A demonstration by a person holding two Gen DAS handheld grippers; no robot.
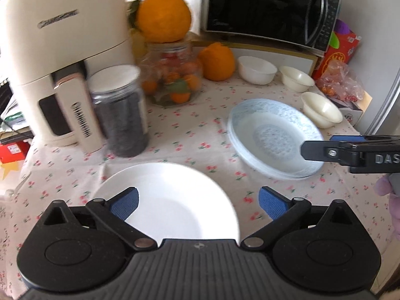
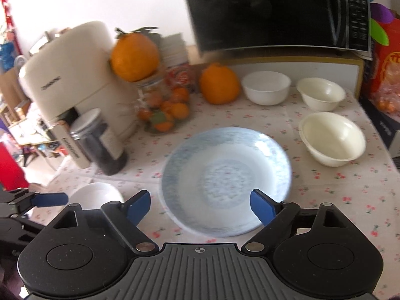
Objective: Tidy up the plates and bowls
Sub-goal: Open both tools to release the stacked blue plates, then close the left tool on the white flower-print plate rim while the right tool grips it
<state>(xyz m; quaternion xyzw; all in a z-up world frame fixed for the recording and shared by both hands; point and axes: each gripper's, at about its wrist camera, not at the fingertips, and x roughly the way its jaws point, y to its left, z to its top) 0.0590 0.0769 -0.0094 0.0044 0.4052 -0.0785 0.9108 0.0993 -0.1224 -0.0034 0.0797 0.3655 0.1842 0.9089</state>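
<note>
Cherry-print tablecloth [image 1: 195, 135] beneath microwave [image 1: 270, 7]

Floral-clothed table [image 1: 190, 135]: plates [image 2: 226, 180], 3 bowls [image 2: 332, 138]

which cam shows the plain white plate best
The left wrist view: the plain white plate fills the foreground between the left gripper fingers, only its near edge hidden. The right wrist view shows just a small part at lower left.
</note>
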